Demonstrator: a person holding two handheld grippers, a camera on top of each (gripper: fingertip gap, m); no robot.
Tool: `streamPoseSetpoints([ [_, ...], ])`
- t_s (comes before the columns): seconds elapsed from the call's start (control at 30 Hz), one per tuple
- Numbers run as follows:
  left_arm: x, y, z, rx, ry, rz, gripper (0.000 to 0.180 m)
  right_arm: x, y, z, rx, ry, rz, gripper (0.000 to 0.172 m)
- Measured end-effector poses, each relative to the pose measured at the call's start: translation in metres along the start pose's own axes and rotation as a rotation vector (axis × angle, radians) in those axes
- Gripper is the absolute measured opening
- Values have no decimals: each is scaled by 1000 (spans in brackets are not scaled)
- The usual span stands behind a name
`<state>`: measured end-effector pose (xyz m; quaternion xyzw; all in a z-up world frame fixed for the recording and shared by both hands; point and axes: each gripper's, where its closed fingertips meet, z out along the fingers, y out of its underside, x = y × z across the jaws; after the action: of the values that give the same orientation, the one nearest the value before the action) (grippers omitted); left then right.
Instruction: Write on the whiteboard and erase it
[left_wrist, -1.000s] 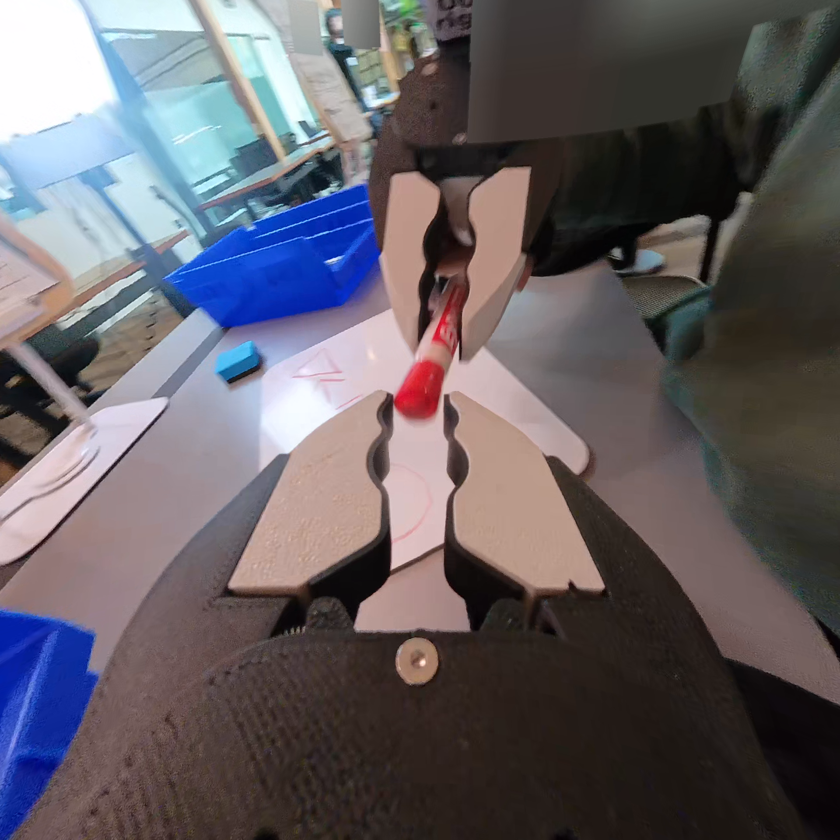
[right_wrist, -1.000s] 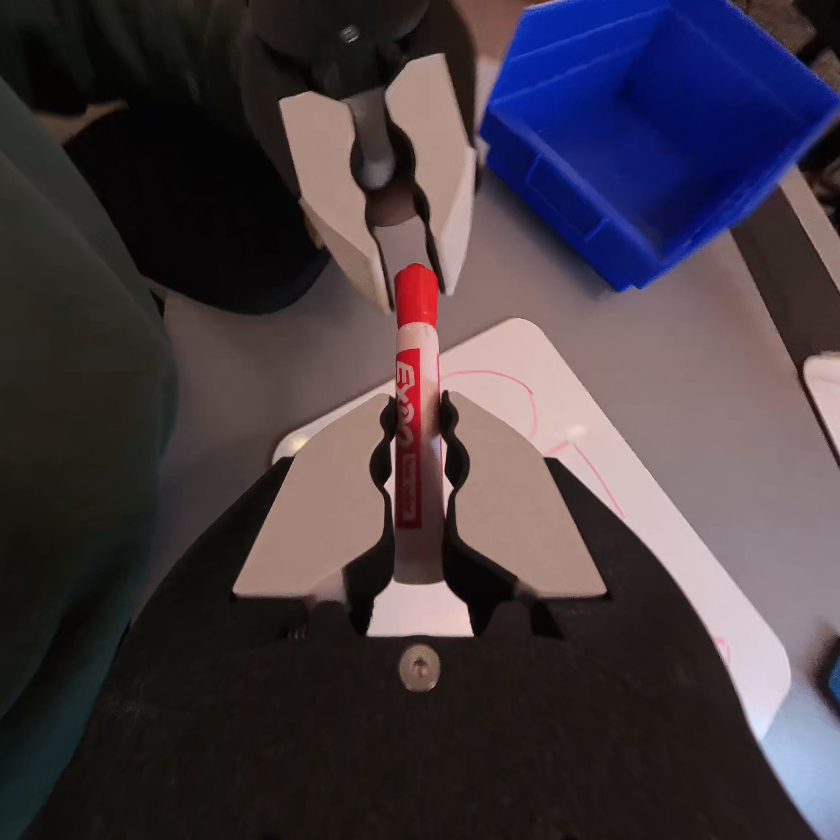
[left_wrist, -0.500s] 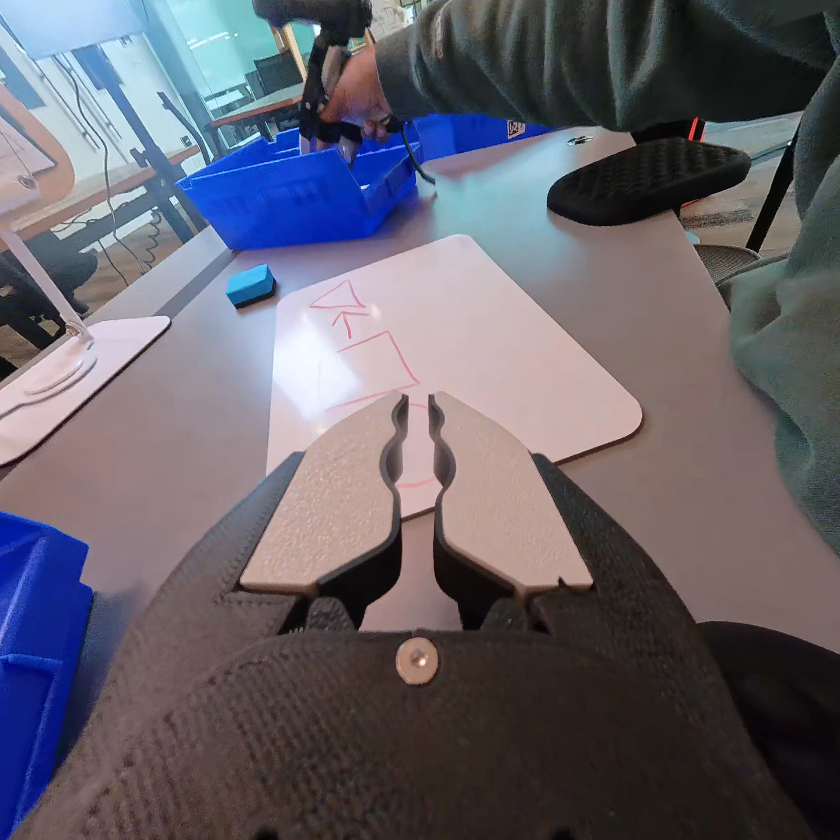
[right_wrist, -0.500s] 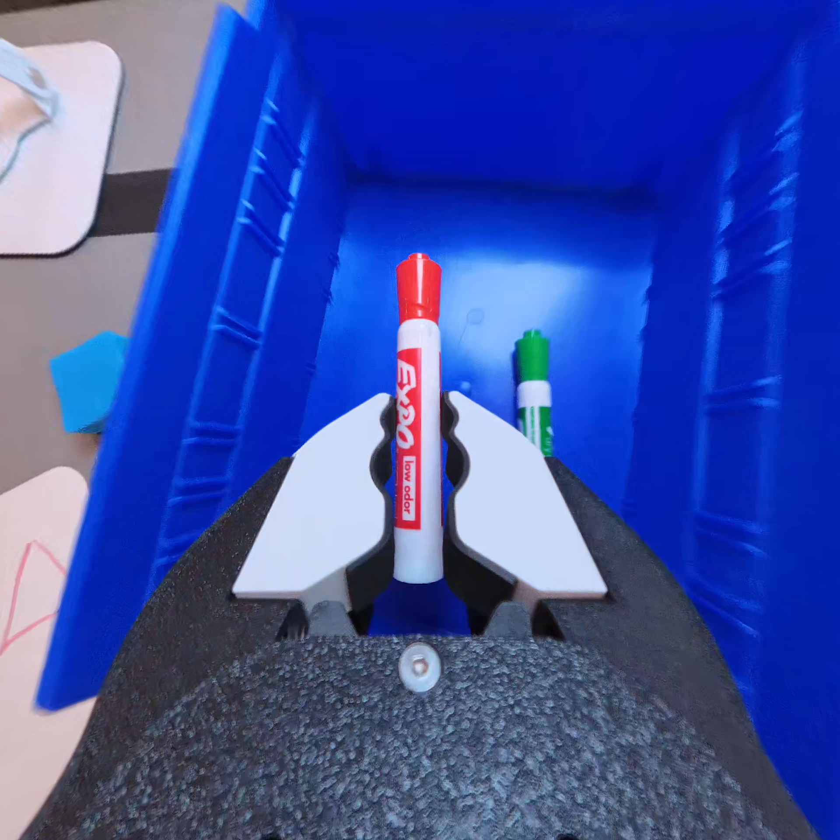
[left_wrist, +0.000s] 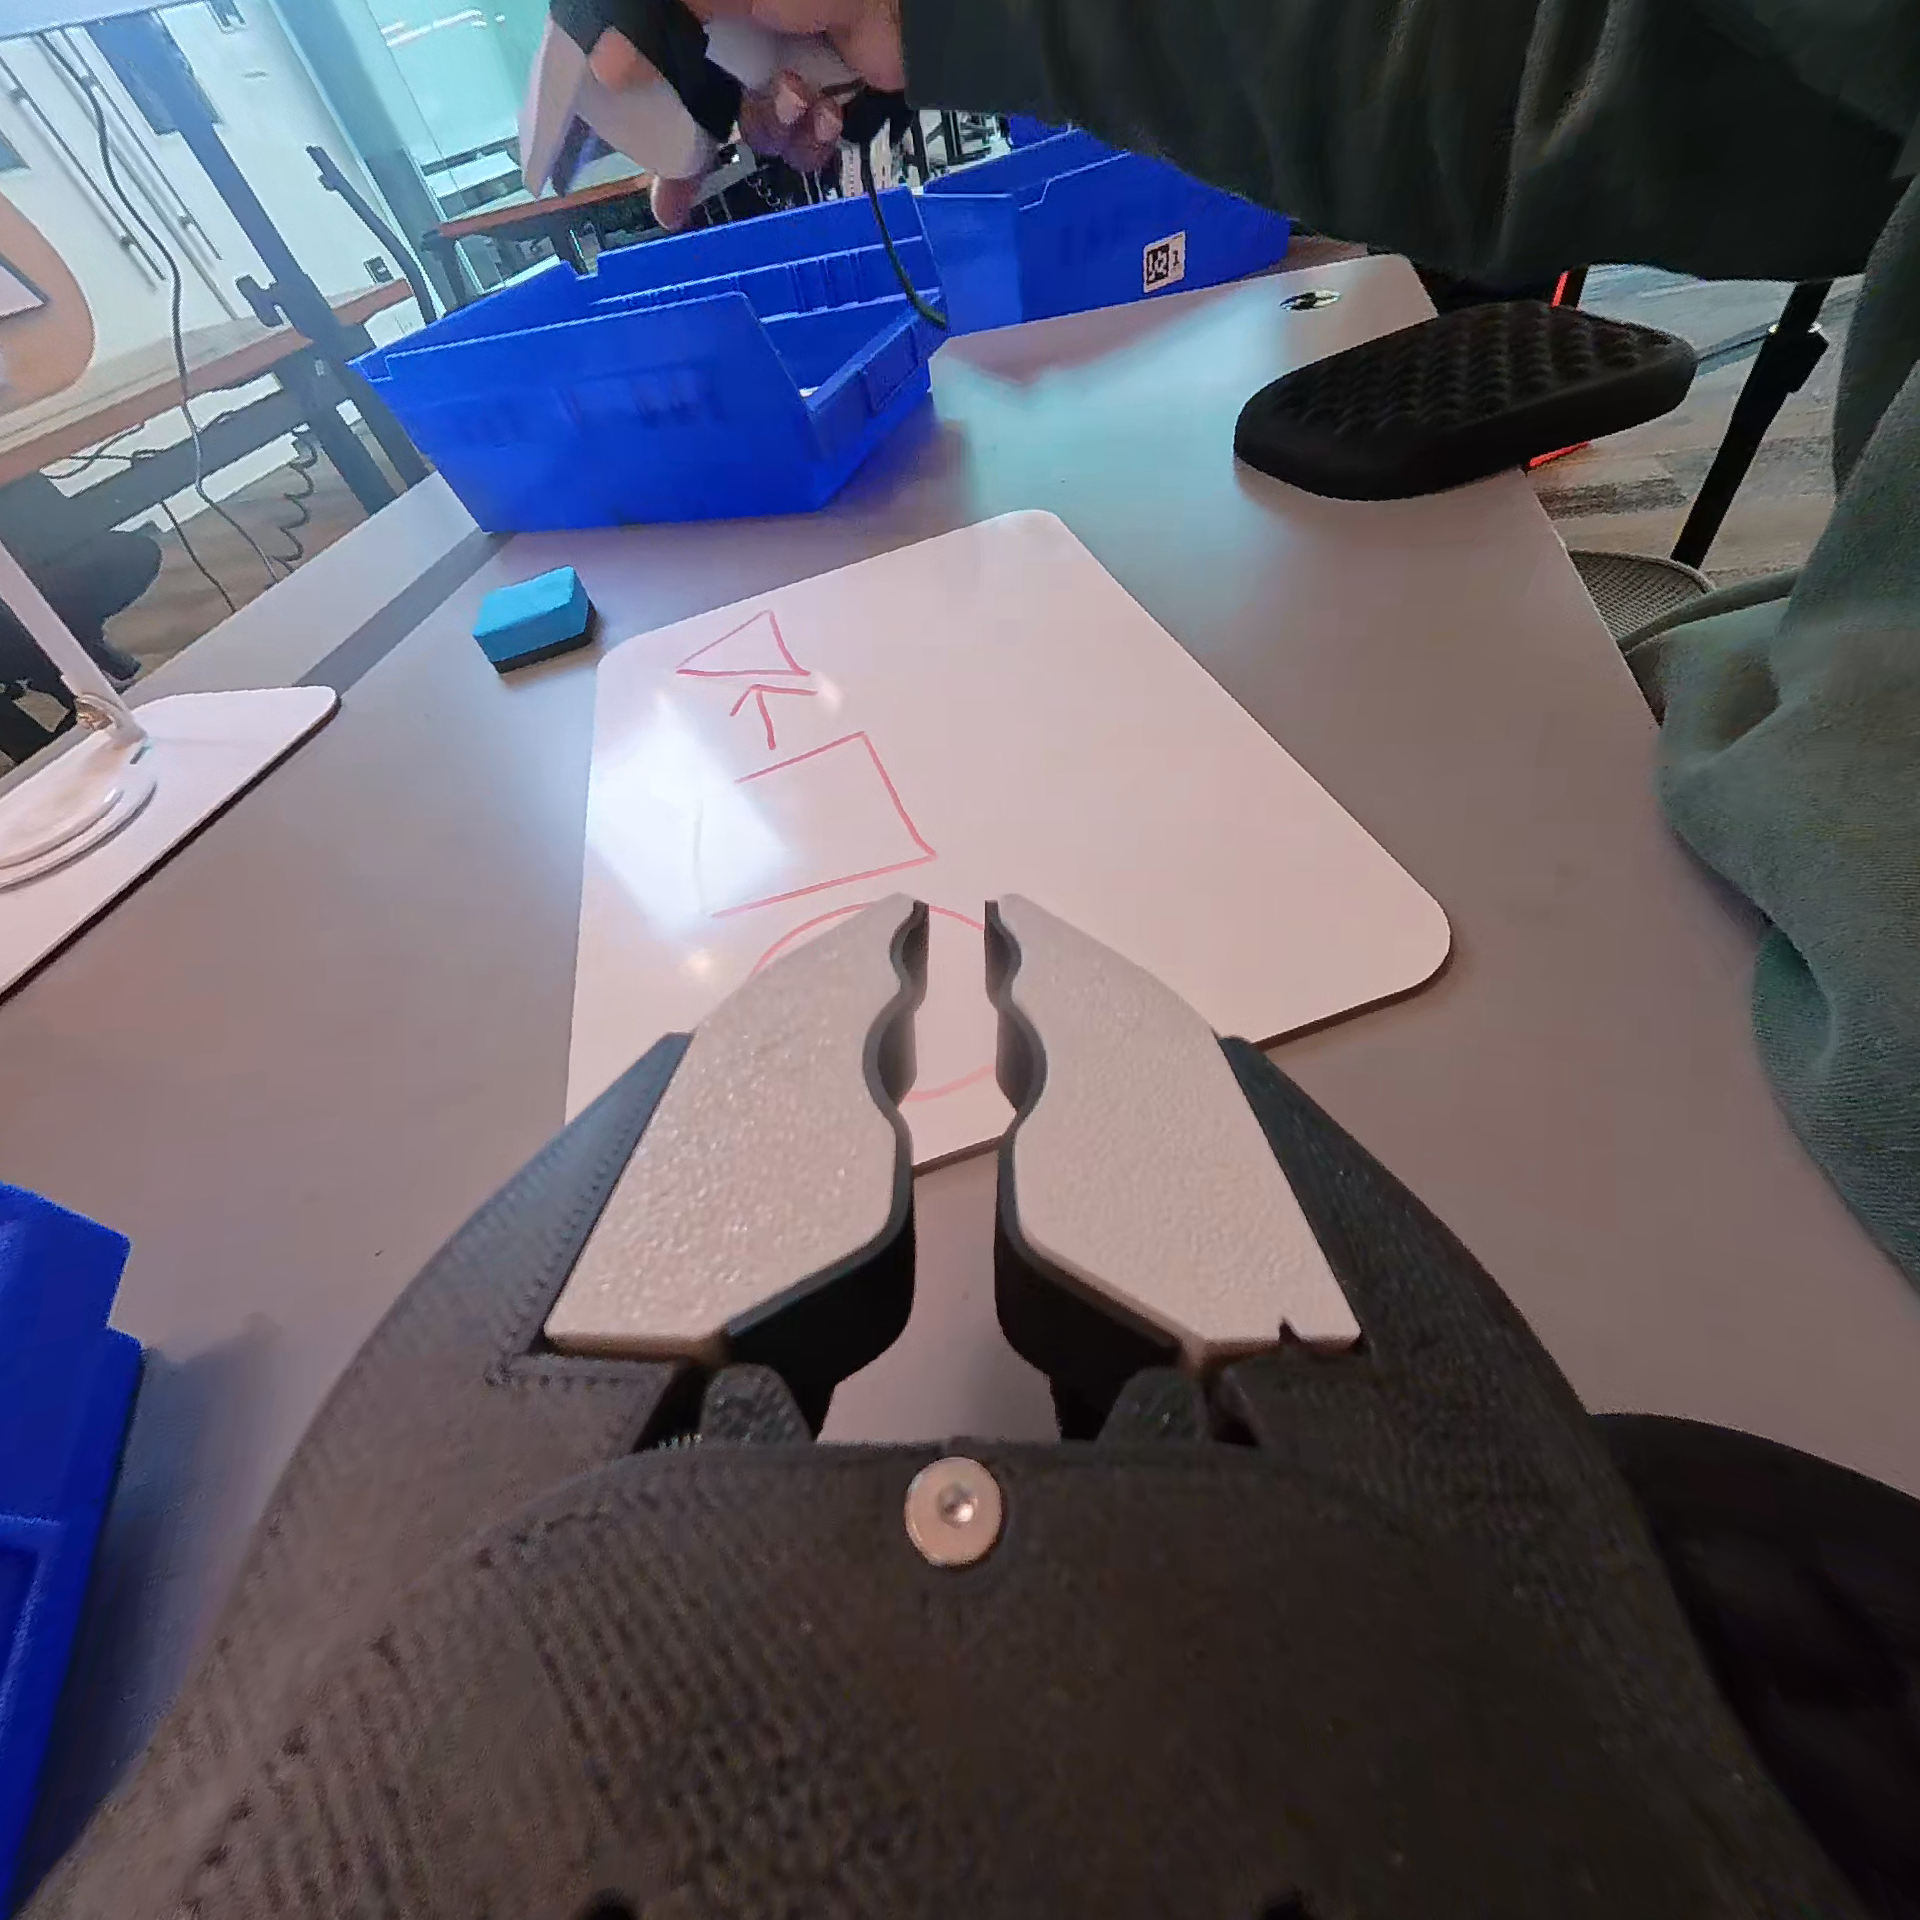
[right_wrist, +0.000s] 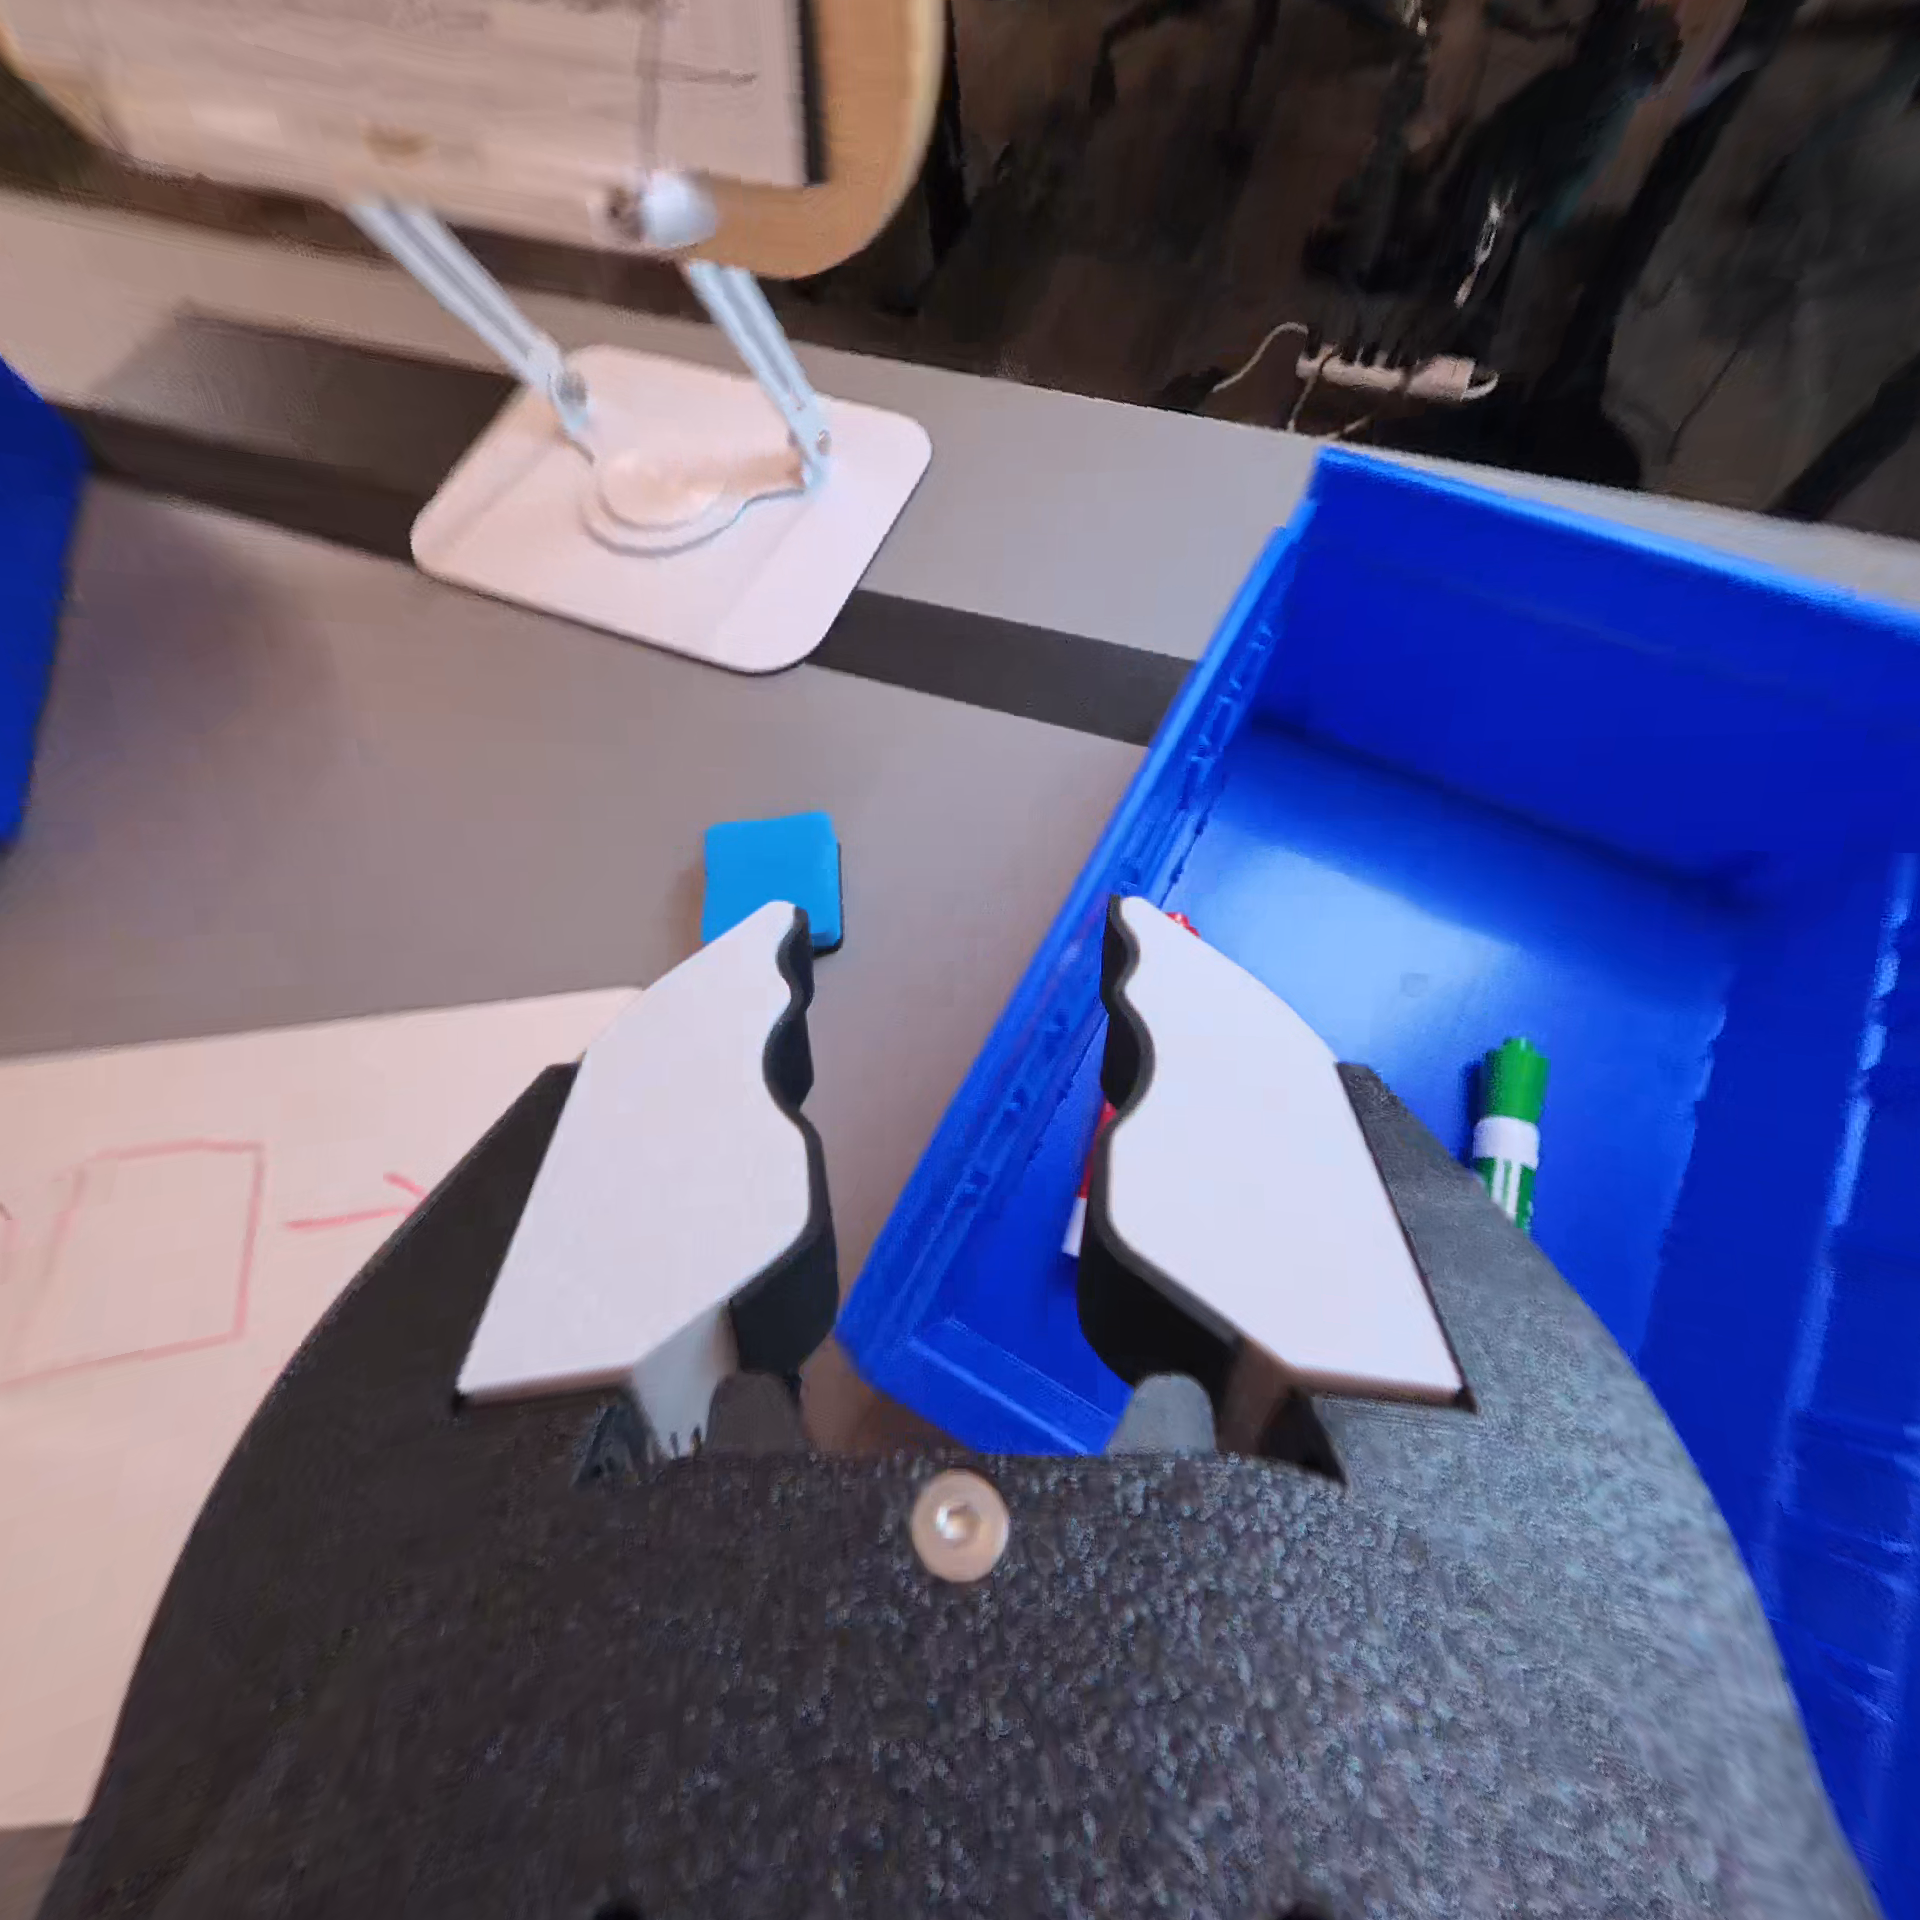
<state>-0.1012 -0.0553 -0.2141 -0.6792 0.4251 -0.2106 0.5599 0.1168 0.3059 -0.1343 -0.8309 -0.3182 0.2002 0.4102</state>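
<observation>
Right gripper (right_wrist: 951, 914) wide open, bare, over bin (right_wrist: 1558, 665) wall; red marker (right_wrist: 1086, 1195), gripped half a second ago, lying inside. Eraser (right_wrist: 769, 868) just beyond left fingertip, on tabletop (right_wrist: 312, 779). Left gripper (left_wrist: 951, 914) narrowly parted, bare, above whiteboard (left_wrist: 1091, 727).

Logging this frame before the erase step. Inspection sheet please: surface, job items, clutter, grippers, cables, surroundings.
Surface: grey table, a dark strip across it.
Job items: whiteboard flat, red triangle, arrow, square and circle drawn; blue eraser on the table beside it, untouched; red marker and green marker in the blue bin.
Clutter: second blue bin; black pad; white stand base.
Grippers: left gripper over the whiteboard, narrow gap, nothing between the fingers; right gripper open wide, holding nothing, over the bin's near wall.
Cables: black cable hanging from the right gripper.
Surroundings: desks, windows.
</observation>
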Motion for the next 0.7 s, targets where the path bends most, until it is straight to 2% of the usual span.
streamPoseSetpoints([
  [0.07, 0, 1, 1, -7, 0, 2, 10, -36, 1, 2, -27, -1, -128, 54],
  [0.17, 1, 2, 1, -9, 7, 0, 10, -97, 15, 22, -81, -103, -183, 57],
  [0.23, 2, 2, 1, -11, 7, 1, 11, -117, 28, 47, -130, -122, -198, 61],
  [0.43, -2, 3, -3, -10, -9, -5, 11, -87, 55, 119, -265, -50, -119, 63],
  [0.63, -1, 8, -2, -39, 13, -13, 15, -76, 66, 140, -336, -42, -114, 56],
  [0.67, 0, 8, -1, -43, 14, -11, 15, -74, 65, 141, -327, -34, -126, 46],
  [0.7, 1, 9, -1, -47, 17, -9, 16, -74, 64, 141, -323, -35, -129, 43],
])
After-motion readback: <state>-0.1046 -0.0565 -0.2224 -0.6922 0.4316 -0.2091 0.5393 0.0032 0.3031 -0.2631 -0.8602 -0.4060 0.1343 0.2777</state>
